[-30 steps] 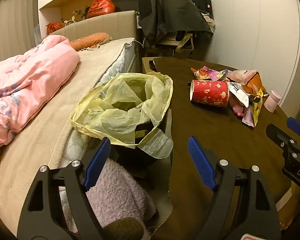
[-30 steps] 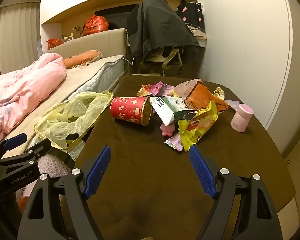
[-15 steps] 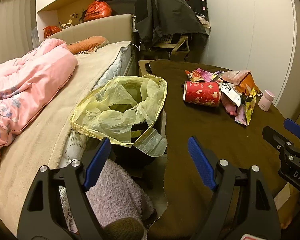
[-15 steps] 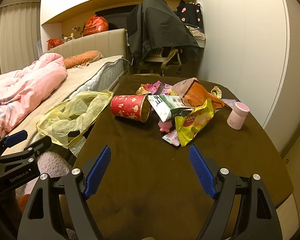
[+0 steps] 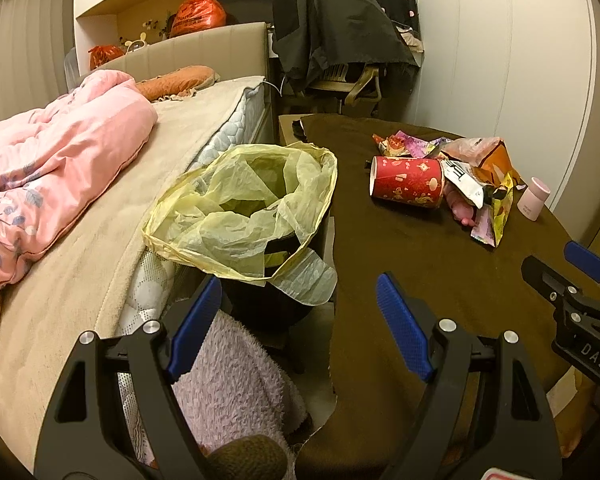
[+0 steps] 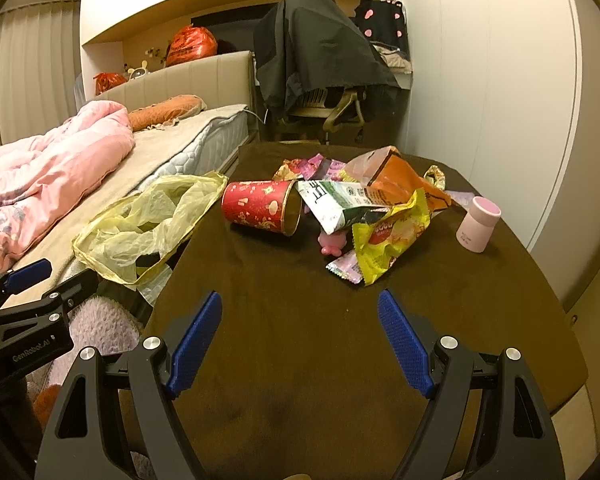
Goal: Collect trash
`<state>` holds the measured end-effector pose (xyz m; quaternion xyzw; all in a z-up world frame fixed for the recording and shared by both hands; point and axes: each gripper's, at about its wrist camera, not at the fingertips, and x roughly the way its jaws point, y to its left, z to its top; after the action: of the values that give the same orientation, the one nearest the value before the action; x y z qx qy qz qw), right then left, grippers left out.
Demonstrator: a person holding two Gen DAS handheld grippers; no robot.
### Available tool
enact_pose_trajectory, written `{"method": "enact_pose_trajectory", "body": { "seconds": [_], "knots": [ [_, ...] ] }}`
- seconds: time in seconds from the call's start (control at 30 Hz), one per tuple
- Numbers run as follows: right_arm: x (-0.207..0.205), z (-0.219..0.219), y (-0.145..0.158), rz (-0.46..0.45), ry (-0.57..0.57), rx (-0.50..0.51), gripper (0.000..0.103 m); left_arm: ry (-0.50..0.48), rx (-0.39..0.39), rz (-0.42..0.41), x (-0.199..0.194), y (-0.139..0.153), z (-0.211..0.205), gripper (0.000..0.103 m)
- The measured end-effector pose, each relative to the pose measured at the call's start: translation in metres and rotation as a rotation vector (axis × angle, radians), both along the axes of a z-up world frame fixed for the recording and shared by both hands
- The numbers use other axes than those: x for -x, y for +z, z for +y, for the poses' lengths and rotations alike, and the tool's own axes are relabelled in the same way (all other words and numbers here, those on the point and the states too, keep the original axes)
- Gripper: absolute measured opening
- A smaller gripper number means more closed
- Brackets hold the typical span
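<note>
Right wrist: pink jar [image 6: 477,223] beside wrappers [image 6: 384,216]

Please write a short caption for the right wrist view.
Open right claw faces red cup, wrappers on brown table.

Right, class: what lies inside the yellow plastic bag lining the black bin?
Inside the yellow plastic bag only its own crumpled folds and part of the black bin rim show; those folds cover the bottom, so any contents stay unseen.
</note>
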<state>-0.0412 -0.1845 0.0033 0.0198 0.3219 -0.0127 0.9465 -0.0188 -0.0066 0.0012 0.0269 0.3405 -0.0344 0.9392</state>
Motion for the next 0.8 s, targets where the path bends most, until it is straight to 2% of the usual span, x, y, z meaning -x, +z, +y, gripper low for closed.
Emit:
{"method": "enact_pose_trajectory", "body": {
  "seconds": [0.8],
  "knots": [
    [-0.0064, 0.0017, -0.0038, 0.011, 0.007, 0.002, 0.076, 0.006, 0.005, 0.018, -0.0044, -0.0058, 0.0032, 0.076]
  ]
}}
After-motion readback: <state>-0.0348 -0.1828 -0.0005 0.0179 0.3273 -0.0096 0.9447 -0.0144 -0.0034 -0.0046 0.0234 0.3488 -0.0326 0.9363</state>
